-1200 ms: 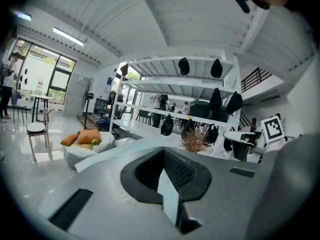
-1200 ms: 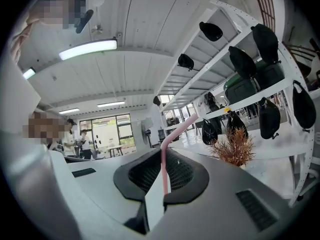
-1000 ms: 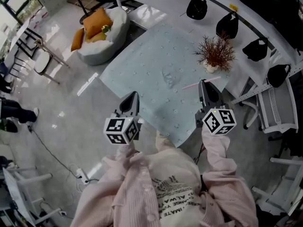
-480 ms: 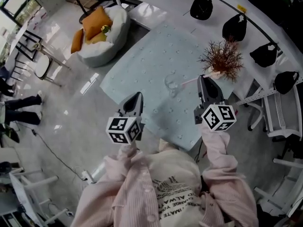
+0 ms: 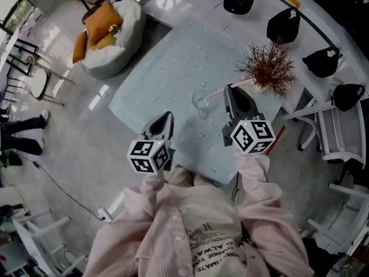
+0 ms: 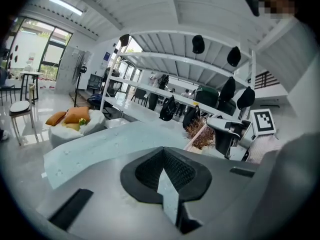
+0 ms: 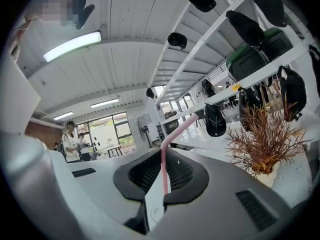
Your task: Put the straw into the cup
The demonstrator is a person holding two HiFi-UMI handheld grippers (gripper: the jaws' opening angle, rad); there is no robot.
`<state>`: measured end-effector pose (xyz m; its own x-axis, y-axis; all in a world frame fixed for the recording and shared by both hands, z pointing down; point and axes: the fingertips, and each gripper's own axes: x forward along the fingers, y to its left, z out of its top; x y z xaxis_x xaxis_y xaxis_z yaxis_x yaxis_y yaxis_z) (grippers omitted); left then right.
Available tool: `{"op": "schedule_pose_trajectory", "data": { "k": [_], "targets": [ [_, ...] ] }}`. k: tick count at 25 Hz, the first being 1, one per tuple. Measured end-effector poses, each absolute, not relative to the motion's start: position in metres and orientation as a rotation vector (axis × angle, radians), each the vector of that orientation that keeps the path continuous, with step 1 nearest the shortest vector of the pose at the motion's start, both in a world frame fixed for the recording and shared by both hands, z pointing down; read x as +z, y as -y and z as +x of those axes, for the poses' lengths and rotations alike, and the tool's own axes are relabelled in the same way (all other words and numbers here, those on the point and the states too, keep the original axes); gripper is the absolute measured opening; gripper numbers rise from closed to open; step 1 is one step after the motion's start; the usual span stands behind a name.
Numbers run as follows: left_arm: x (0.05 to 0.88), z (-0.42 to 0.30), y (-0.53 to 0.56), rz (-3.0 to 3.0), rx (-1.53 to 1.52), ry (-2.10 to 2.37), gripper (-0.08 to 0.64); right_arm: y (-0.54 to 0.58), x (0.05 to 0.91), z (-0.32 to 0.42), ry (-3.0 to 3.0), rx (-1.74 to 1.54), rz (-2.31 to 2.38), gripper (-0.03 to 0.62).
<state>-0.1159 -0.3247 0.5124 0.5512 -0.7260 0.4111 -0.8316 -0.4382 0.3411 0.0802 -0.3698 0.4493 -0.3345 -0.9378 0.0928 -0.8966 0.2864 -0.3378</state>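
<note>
Head view: a square pale-blue desk (image 5: 167, 68) carries a clear plastic cup (image 5: 199, 100), upright near its middle, and a dried reddish-brown plant in a white pot (image 5: 267, 68) at its right corner. The right tool (image 5: 232, 91) hovers just right of the cup, pinching a thin pink bendy straw (image 5: 214, 93) that lies crosswise. The straw's free end reaches the cup's rim; whether it touches I cannot tell. The left tool (image 5: 165, 117) hangs over the desk's near edge, apart from the cup. A white beanbag with orange cushions (image 5: 106, 36) sits on the floor beyond the desk.

Left gripper view: the left tool (image 6: 165, 160) has its jaws pressed together with nothing between them. The desk (image 6: 100, 146) lies ahead, with the right tool (image 6: 226, 134) and the plant (image 6: 201, 134) off to the right.

Right gripper view: the right tool (image 7: 162, 181) is clamped narrow on the straw (image 7: 163, 159), which rises from the jaws and bends rightward. The plant (image 7: 262, 141) stands at the right
</note>
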Motion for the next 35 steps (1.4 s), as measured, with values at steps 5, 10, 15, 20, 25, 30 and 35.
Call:
{"op": "schedule_pose_trajectory", "data": {
  "k": [5, 10, 15, 20, 25, 30, 35],
  "targets": [
    [0.537, -0.11, 0.332, 2.241, 0.309, 1.202, -0.002, 0.379, 0.482, 0.073, -2.405, -0.617, -1.741, 0.023],
    [0.555, -0.1, 0.345, 2.215, 0.324, 1.167, -0.002, 0.39, 0.509, 0.071, -2.39, -0.695, -1.748, 0.023],
    [0.575, -0.096, 0.345, 2.183, 0.336, 1.136, -0.002, 0.391, 0.532, 0.063, -2.393, -0.759, -1.754, 0.023],
    [0.589, -0.093, 0.344, 2.152, 0.344, 1.12, -0.002, 0.394, 0.549, 0.06, -2.388, -0.797, -1.765, 0.023],
    [0.597, -0.091, 0.341, 2.134, 0.343, 1.111, -0.002, 0.393, 0.56, 0.059, -2.386, -0.819, -1.771, 0.023],
    [0.601, -0.09, 0.34, 2.124, 0.342, 1.106, -0.002, 0.392, 0.567, 0.058, -2.387, -0.83, -1.784, 0.023],
    [0.602, -0.09, 0.338, 2.121, 0.344, 1.1, -0.002, 0.392, 0.569, 0.061, -2.368, -0.831, -1.783, 0.023]
  ]
}}
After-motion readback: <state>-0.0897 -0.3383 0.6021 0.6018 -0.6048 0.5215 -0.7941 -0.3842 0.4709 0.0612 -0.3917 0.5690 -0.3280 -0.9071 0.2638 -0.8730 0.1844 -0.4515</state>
